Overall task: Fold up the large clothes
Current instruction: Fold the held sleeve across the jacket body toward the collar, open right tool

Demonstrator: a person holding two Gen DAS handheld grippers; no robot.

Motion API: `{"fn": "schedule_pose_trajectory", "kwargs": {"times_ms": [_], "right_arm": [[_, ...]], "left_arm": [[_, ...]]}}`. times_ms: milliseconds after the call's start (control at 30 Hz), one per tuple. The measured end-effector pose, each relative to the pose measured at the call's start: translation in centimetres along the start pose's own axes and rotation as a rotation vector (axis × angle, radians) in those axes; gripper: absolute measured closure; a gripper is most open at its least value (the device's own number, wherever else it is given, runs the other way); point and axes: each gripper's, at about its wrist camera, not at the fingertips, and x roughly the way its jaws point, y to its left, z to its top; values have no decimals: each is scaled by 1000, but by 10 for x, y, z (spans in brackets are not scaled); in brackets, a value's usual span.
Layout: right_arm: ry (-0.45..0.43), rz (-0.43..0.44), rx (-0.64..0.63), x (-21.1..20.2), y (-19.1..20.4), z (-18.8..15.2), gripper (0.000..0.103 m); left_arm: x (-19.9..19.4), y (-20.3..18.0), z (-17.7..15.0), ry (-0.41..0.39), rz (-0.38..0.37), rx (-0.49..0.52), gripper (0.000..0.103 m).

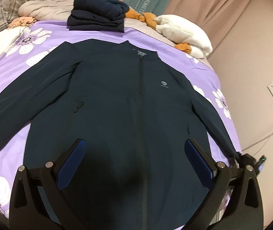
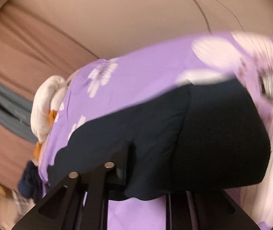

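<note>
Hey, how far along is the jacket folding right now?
Done: jacket spread flat, zipped, on the bed; folded dark clothes stacked behind. In hand: right gripper shut on the sleeve cuff; left gripper open above the hem. Left: every fold.

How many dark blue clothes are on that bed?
3: a jacket spread flat on the purple sheet, and two folded garments stacked behind its collar, one bundled on top of the other. More may be hidden.
</note>
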Motion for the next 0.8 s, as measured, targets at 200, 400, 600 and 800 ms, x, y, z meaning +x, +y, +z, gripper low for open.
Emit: {"fn": "schedule_pose_trajectory", "kwargs": {"times_ms": [200,400,600,800], "right_arm": [[-104,11,-261,-37,93,30,95],[-125,53,-545,-38,231,16,95],[-57,112,-931,-17,360,-76,95],[49,187,-1237,22,432,-202,95]], "left_arm": [[1,25,15,-21,-1,-46,0],[-1,48,34,-46,15,-75,0],[-4,86,47,-75,46,-138,0],[5,128,51,-56,100,-208,0]]}}
